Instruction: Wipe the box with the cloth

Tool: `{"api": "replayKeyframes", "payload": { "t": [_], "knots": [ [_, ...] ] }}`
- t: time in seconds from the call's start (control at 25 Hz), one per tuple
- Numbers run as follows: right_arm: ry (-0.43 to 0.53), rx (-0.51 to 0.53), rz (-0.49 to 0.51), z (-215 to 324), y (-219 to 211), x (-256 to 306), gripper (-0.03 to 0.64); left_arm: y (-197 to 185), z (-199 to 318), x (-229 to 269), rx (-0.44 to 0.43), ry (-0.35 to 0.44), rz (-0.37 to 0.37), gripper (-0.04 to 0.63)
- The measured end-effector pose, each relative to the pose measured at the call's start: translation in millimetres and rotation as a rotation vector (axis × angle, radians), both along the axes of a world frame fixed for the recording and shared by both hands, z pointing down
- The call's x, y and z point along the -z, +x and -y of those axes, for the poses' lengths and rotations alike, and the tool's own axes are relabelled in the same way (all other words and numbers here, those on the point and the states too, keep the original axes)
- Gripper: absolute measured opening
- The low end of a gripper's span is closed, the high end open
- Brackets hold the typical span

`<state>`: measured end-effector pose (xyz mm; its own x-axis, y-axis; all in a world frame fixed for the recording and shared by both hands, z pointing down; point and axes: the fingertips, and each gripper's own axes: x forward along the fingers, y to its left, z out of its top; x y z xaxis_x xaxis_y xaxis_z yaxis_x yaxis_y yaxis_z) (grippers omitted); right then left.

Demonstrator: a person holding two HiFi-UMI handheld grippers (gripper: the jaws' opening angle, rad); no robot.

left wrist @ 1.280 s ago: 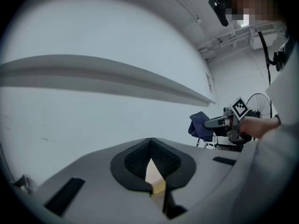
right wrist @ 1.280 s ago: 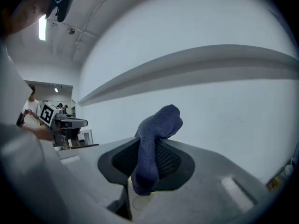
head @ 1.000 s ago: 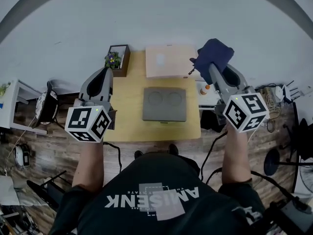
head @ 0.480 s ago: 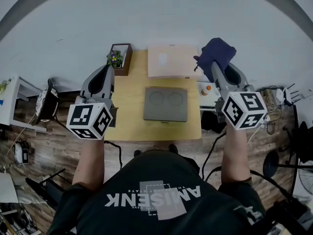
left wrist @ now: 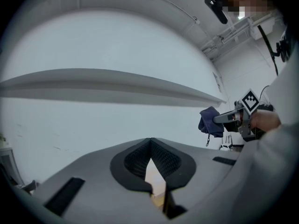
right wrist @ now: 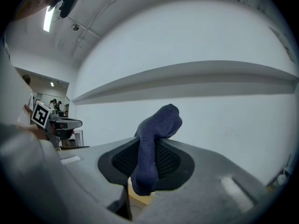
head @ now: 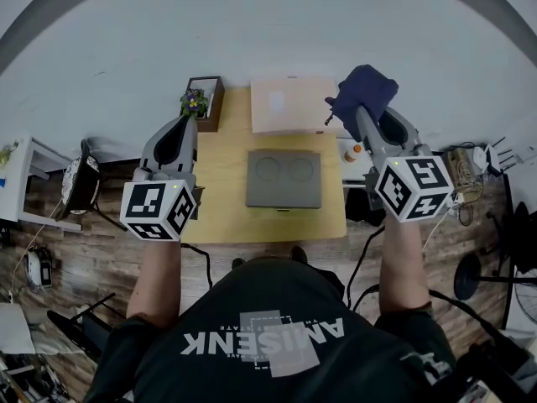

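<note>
**Item 1, left gripper**, 9 o'clock of the table. Jaws are together and hold nothing; only a sliver of tabletop shows through the gap behind the tips. It is held up, clear of everything.

**Item 2, right gripper**, 2 o'clock. It is clamped on the cloth, with a bunched fold pinched between the pads.

**Item 3, grey tray**, table centre. It has two round hollows and lies flat, untouched.

**Item 4, box**, 12 o'clock, just beyond the tray.
- Pale, flat-topped, likely cardboard.
- Judged light and fairly stiff, so it may slide under a wiping stroke.
- The free gripper could steady it at a side edge.

**Item 5, cloth**, dark blue, 1 o'clock, just beside the box's right corner and not touching it.
- Judged soft, light and limp, since it droops over the jaws.
- The present bunched hold looks sound, but a trailing flap is needed for contact.

**Item 6, potted plant**, 11 o'clock, well apart from the cloth.
</note>
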<state>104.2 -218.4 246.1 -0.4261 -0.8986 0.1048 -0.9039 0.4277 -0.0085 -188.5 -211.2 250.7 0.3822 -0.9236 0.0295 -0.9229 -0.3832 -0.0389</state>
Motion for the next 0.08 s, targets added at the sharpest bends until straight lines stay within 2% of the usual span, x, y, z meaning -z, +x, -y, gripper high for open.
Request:
{"api": "replayKeyframes", "payload": {
  "t": [0.08],
  "knots": [
    [-0.003, -0.003, 0.000, 1.1, 0.0, -1.3, 0.083, -0.5, 1.8, -3.1, 0.006, -0.001, 0.028, 0.002]
  ]
}}
